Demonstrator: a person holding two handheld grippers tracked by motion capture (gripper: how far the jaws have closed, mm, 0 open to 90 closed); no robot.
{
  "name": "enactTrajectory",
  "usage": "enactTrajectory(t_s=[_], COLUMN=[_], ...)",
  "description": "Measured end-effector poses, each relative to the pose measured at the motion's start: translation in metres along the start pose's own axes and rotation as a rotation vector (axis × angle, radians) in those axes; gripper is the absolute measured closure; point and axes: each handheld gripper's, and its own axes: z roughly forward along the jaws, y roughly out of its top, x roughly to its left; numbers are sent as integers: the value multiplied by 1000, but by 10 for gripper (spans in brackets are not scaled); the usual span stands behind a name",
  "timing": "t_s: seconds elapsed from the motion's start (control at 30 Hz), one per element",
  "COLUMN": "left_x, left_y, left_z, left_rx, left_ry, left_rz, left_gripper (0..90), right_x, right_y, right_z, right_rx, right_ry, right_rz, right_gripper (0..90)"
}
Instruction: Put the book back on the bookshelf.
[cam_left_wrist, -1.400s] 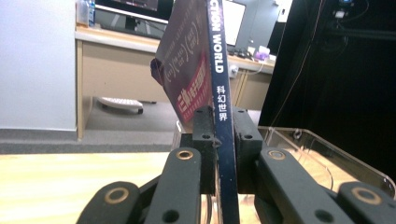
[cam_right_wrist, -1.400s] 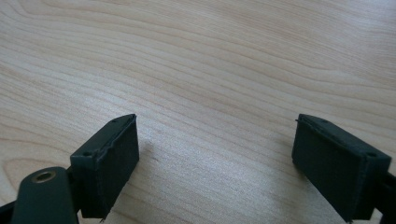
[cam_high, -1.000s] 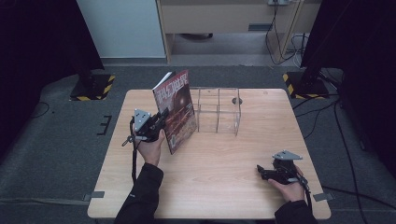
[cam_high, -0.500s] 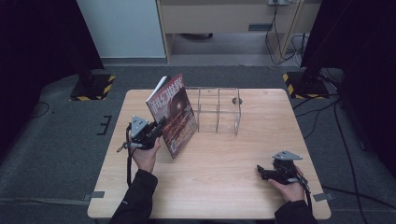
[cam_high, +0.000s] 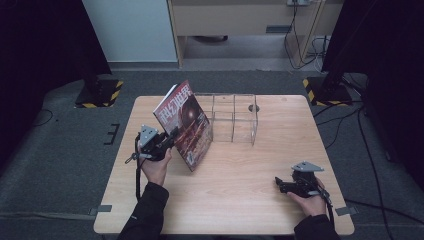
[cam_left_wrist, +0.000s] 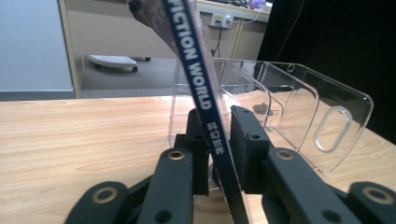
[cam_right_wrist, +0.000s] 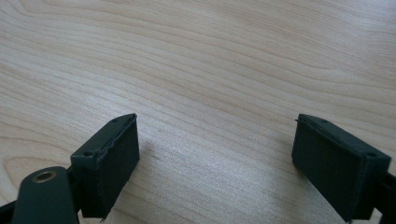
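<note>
A magazine (cam_high: 186, 122) with a red and dark cover stands tilted on its lower corner, left of a clear plastic rack (cam_high: 233, 117). My left gripper (cam_high: 167, 142) grips its spine from the left. In the left gripper view the blue spine (cam_left_wrist: 201, 84) runs up between the two pads, which still touch it, though the jaws have just been opening a little. The clear rack (cam_left_wrist: 299, 121) lies just behind it. Resting at the table's near right, my right gripper (cam_high: 280, 184) is open, and between its fingertips (cam_right_wrist: 217, 140) is bare wood.
The wooden table (cam_high: 240, 205) has free room in the middle and along the front. The rack's open compartments face up at the back centre. Dark floor, cables and yellow-black stand feet (cam_high: 100, 95) surround the table.
My left gripper and the magazine have shifted slightly toward the near edge of the table. The right gripper has stayed put.
</note>
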Motion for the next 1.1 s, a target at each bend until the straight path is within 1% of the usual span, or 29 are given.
enactTrajectory(t_s=[0.07, 0.1, 0.17, 0.23, 0.27, 0.37, 0.47, 0.63, 0.67, 0.7, 0.77, 0.83, 0.97, 1.1], left_x=[-2, -3, -3, -2, -1, 1, 3, 1, 1, 2, 2, 5, 6, 6], left_y=[1, 1, 2, 2, 2, 3, 10, 17, 19, 21, 22, 25, 27, 30], left_z=[-1, -2, -4, -4, -4, -3, -1, 1, 3, 4, 6, 8, 11, 15], left_rx=[-8, -13, -12, -13, -15, -16, -21, -26, -23, -16, -9, -1, 4, 13], left_ry=[3, 0, 4, 17, 14, 20, 22, 20, 17, 14, 15, 11, 15, 0], left_rz=[7, 4, 8, 10, 3, 0, -5, -12, -22, -23, -28, -40, -45, -54], left_gripper=[795, 802, 809, 803, 798, 764, 750, 772, 772, 770, 736, 728, 738, 777], right_x=[0, 0, 0, 0, 1, 1, 1, 0, 1, 1, 1, 1, 1, 1], right_y=[0, 0, 0, 0, 0, 0, 0, 0, 0, 0, 0, 0, 0, 0], right_z=[0, 0, 0, 0, 0, 0, 0, 0, 0, 0, 0, 0, 0, 0], right_rx=[0, 0, 0, -1, -1, 0, 0, 0, 0, 0, -1, -1, -1, 0], right_ry=[0, -1, -1, -1, -1, -1, 0, 0, 0, 1, 1, 1, 2, 1], right_rz=[0, 1, 4, 1, 2, 2, 2, 1, 1, 4, 0, 0, 0, 0], right_gripper=[150, 150, 150, 150, 150, 150, 150, 150, 149, 150, 150, 150, 149, 149])
